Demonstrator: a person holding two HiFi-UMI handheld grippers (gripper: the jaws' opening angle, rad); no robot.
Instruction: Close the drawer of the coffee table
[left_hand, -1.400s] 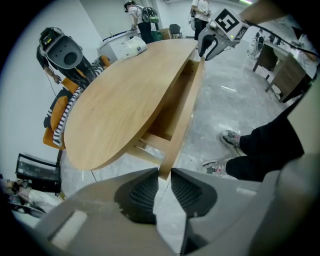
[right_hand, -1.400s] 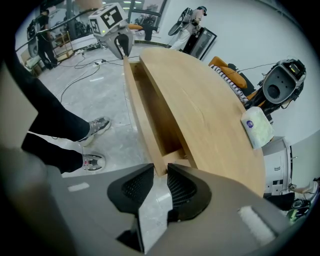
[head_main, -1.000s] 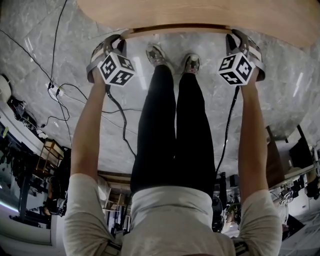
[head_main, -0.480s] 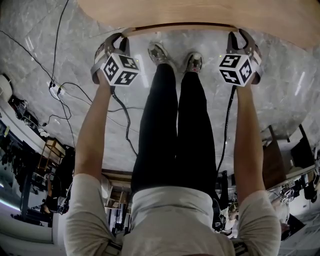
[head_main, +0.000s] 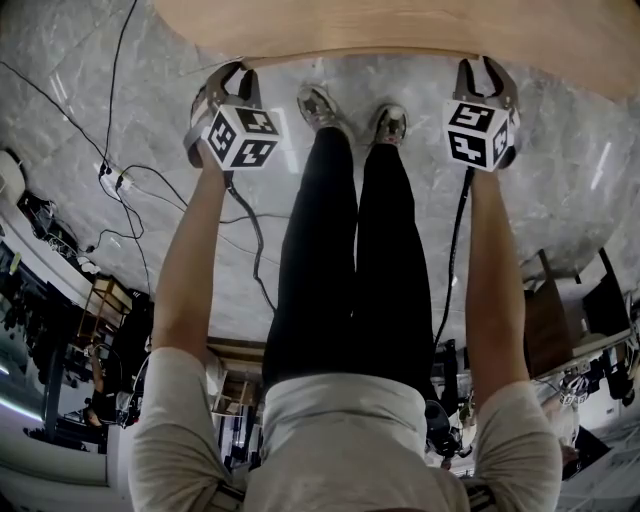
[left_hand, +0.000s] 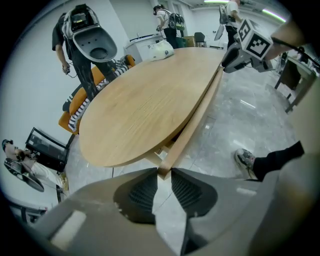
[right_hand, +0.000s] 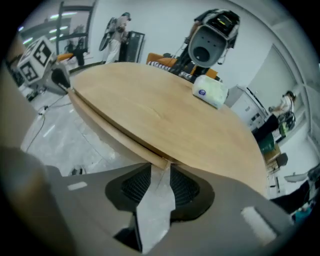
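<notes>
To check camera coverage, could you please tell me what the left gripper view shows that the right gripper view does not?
Only the left gripper view: the person's black trouser leg, and the right gripper at the drawer front's far end. Only the right gripper view: the left gripper at the opposite end. Both: the oval wooden table top, the white object on it, and each gripper's own jaws apart, having just been opening, with the drawer front's end at the gap between the tips, unpressed.

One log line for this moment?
left tool: jaws just opening, drawer front at tips, ungripped | right tool: same | drawer nearly closed
</notes>
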